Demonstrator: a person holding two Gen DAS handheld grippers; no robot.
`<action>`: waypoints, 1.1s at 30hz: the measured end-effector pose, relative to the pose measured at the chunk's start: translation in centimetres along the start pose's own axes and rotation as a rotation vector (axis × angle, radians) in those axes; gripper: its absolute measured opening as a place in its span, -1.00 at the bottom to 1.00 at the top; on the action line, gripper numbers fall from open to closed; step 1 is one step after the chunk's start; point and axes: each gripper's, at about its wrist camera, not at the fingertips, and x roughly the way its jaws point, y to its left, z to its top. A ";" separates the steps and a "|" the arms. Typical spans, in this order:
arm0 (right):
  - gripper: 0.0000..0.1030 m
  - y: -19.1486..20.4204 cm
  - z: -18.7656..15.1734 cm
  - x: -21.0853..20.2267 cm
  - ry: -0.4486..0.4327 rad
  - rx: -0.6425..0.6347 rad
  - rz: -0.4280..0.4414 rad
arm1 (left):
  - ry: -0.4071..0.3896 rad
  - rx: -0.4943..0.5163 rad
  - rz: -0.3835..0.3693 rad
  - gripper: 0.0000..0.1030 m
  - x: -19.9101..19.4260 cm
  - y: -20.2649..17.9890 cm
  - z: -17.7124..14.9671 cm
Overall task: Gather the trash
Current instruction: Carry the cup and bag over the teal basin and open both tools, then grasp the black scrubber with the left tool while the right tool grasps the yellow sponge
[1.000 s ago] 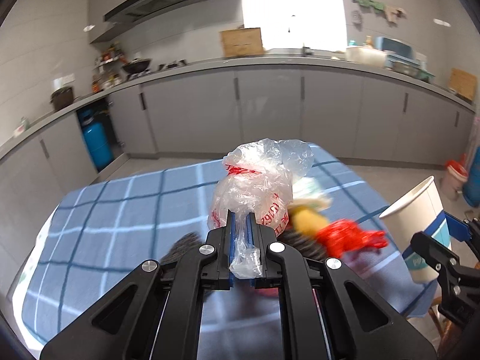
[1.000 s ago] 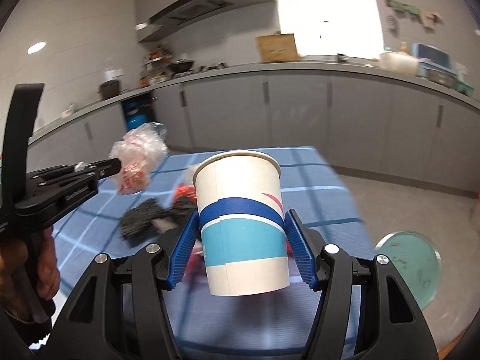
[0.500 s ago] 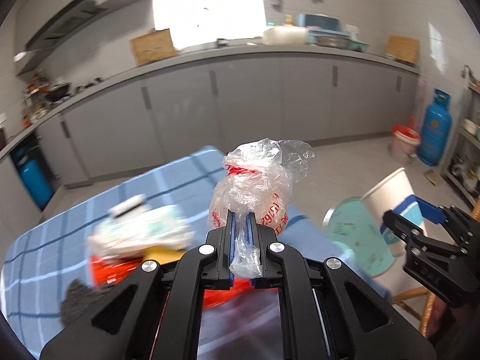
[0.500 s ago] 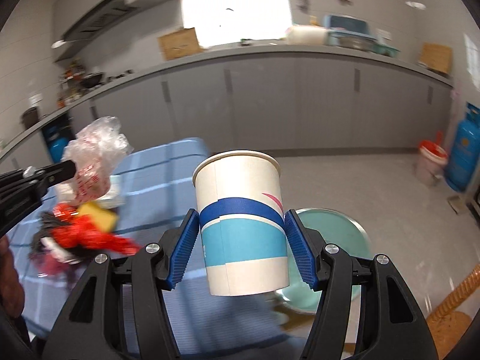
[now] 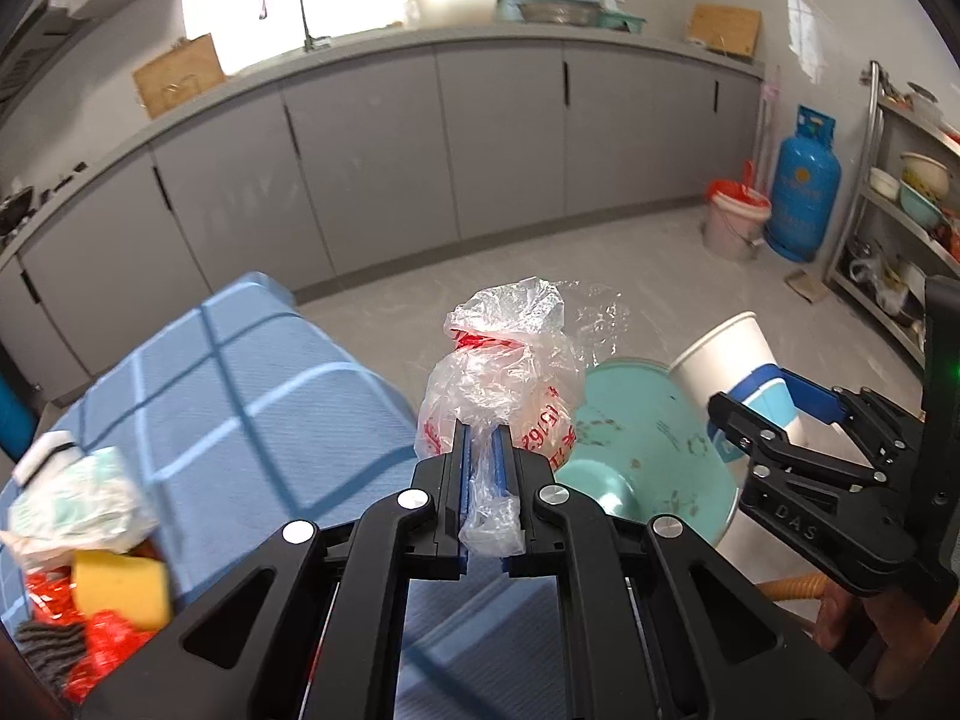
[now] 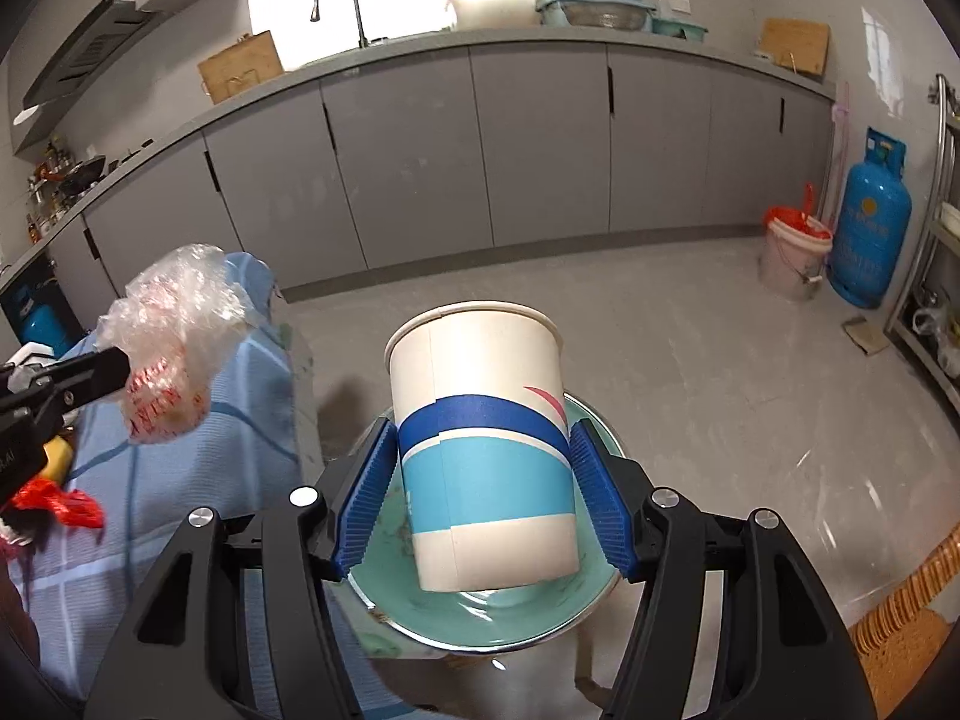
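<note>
1. The left gripper [image 5: 480, 468] is almost fully closed; its jaws pinch the twisted neck of a clear bag [image 5: 504, 384] with red print; the bag stands above the fingers, in the air, just beside the near rim of the green bin [image 5: 654, 438].
2. The right gripper [image 6: 483, 480] is about half open, as wide as the cup [image 6: 480, 420]; the blue pads [image 6: 366, 498] press both sides of the cup at its lower half; the cup is nearly upright, a little tilted, mouth up, directly over the bin.
3. The step in hand is, I judge, to drop both pieces in the bin; to do it well, bring the bag further over the opening before the jaws open, because a light bag may stick to the pads or drift to the floor; a small shake can help.
4. The cup is already above the opening; lower it a little, then open the jaws wide enough that it falls free and does not hit the rim.
5. More trash stays on the blue checked table [image 5: 252, 396]: a yellow sponge [image 5: 120, 591], a red wrapper [image 5: 102, 642], crumpled paper [image 5: 78, 510]; so the task seems not finished.
</note>
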 end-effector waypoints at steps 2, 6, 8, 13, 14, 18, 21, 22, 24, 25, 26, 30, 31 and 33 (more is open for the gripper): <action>0.19 -0.7 -0.1 0.7 0.003 0.010 -0.002 | 0.012 0.002 -0.017 -0.83 1.0 -0.4 0.2; 0.47 -1.6 -0.2 1.8 0.004 0.026 -0.002 | 0.025 0.001 -0.033 -0.12 2.7 -1.2 0.5; 0.53 -2.0 -0.2 2.0 0.002 0.040 -0.010 | 0.019 0.004 -0.027 0.06 3.0 -1.2 0.4; 0.57 -3.0 -0.3 2.0 0.009 0.069 -0.026 | 0.032 -0.002 -0.028 0.13 3.2 -0.9 0.3; 0.61 -3.0 -0.3 1.9 0.007 0.071 -0.028 | 0.031 -0.007 -0.027 0.17 3.1 -0.7 0.4; 0.64 -2.9 -0.6 1.0 0.004 0.084 -0.026 | 0.015 -0.009 0.016 0.36 2.2 0.2 0.3; 0.64 -2.3 -0.5 0.3 0.008 0.091 -0.013 | 0.005 -0.014 0.062 0.52 1.2 1.1 0.0; 0.65 -1.8 -0.5 0.0 0.005 0.088 -0.006 | -0.001 -0.019 0.078 0.54 0.7 1.6 -0.1; 0.66 -1.0 -0.5 -0.5 0.003 0.076 0.008 | -0.003 -0.033 0.090 0.56 -0.1 2.5 -0.2; 0.67 -0.4 -0.4 -0.7 0.002 0.068 0.018 | -0.009 -0.042 0.109 0.58 -0.8 3.2 -0.4; 0.67 0.0 -0.4 -0.9 0.001 0.062 0.026 | -0.017 -0.049 0.120 0.61 -1.3 3.6 -0.4; 0.67 2.6 -0.1 -1.8 -0.008 0.029 0.070 | -0.052 -0.078 0.170 0.63 -3.9 5.8 -1.0; 0.67 3.2 0.0 -2.0 -0.011 0.021 0.080 | -0.059 -0.083 0.189 0.64 -4.6 6.4 -1.3; 0.67 4.8 0.1 -2.5 -0.015 0.003 0.102 | -0.062 -0.095 0.213 0.65 -5.7 7.5 -1.9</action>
